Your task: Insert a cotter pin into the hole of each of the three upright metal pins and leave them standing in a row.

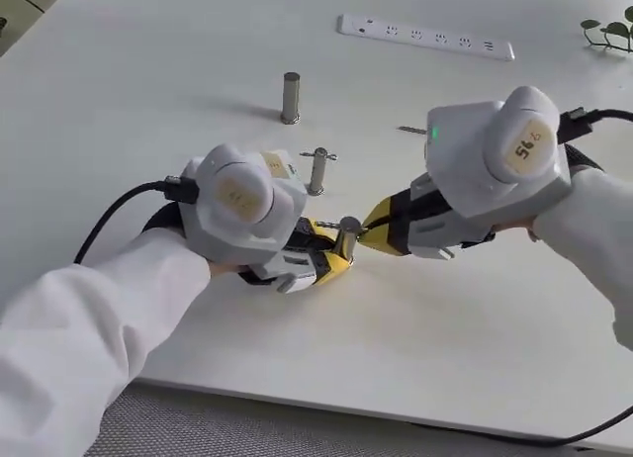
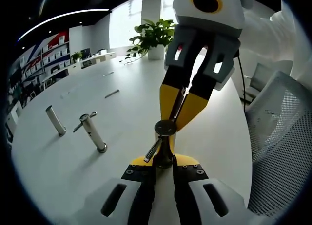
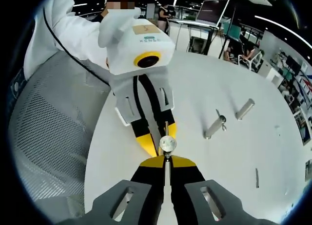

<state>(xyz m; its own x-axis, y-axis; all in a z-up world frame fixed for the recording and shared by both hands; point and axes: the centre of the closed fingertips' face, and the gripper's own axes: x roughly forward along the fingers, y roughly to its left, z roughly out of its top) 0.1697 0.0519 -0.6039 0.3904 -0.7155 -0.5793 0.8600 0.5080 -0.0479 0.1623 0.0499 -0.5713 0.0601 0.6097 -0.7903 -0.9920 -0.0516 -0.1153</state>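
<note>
Left gripper (image 2: 164, 161): jaws clamping the base of the near pin (image 2: 165, 137), which is standing upright on the tabletop (image 2: 122, 113). Right gripper (image 3: 166, 161): jaws pinching the cotter pin (image 2: 153, 150) that is crossing the pin's head. The left gripper view is showing its tip poking out the near side; in the right gripper view the pin's round top is hiding most of it. Beyond: middle pin (image 1: 316, 172) carrying a fitted cotter pin (image 1: 318, 156), far pin (image 1: 290, 98) standing bare, loose cotter pin (image 1: 412, 131) lying to the right.

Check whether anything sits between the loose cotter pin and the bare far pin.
Nothing visible does. Bare table lies between the loose cotter pin and the far pin; the middle pin stands off that line.
</note>
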